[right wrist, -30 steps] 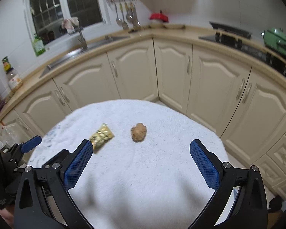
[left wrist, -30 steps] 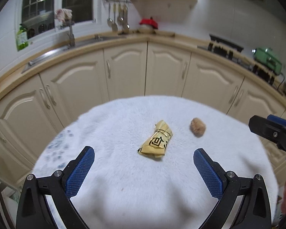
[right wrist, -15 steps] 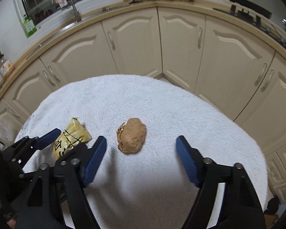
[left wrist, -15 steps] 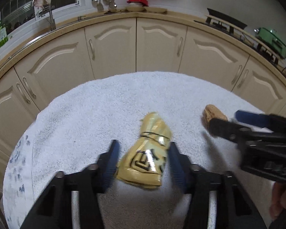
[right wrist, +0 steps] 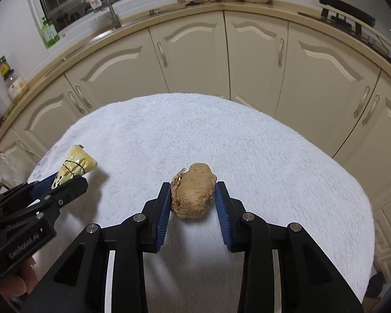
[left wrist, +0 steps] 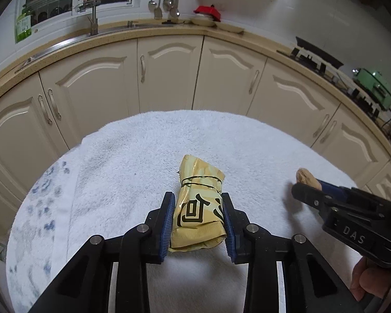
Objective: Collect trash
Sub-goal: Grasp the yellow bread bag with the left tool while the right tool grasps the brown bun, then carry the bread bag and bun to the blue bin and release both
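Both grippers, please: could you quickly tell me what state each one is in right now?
Left gripper: closing, pads against the yellow wrapper.
Right gripper: closing, pads against the brown lump.

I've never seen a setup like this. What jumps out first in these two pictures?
Two black hand-held tools with blue-padded fingers are each closing around a piece of trash on a fluffy white cloth. The left gripper has a crumpled gold wrapper between its fingers, and the right gripper has a brown lump between its own. Behind them curve cream kitchen cabinets.
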{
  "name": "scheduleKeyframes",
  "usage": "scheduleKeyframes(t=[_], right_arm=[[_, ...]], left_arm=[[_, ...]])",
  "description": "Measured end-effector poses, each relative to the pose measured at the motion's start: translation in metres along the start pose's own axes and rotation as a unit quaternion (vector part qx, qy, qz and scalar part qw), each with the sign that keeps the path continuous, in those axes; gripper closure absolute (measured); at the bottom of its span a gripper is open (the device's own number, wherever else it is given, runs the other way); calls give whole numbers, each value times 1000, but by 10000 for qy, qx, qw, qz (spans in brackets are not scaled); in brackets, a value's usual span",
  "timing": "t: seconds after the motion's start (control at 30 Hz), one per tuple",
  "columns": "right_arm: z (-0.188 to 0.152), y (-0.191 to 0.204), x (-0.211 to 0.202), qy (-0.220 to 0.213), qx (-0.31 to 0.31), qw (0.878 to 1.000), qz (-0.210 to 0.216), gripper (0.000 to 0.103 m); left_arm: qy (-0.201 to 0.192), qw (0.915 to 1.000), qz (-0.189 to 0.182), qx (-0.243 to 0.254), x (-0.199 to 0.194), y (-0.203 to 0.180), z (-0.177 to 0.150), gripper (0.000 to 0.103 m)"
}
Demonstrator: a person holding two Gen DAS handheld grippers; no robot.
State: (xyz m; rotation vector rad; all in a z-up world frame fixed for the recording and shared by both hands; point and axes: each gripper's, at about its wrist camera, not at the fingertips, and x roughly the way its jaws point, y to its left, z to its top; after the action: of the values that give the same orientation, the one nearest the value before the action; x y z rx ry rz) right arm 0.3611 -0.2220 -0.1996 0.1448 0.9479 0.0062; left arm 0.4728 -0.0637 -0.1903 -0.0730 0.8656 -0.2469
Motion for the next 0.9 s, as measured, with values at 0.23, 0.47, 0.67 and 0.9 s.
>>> scheduleKeyframes(t=[0.23,0.47,0.67,0.9], right_arm=[[-22,-11,-79,-483,283,9981,245,69],[-48,-34,-158,-1029,458,9934,199,69],[-71,-61,-222,-1500,643,9866,37,69],[-94,-92,-284,-1977,897,9761,-139,69]], left_arm=[[-327,9994,-124,-42,-36,-25,-13,73],[-841,9958,-322,181,-96,-69,-40,73],[-1260,9895,-591,383,-154,-101,-76,73],[-1561,9811,-954,637,-238,-115,-164,73]])
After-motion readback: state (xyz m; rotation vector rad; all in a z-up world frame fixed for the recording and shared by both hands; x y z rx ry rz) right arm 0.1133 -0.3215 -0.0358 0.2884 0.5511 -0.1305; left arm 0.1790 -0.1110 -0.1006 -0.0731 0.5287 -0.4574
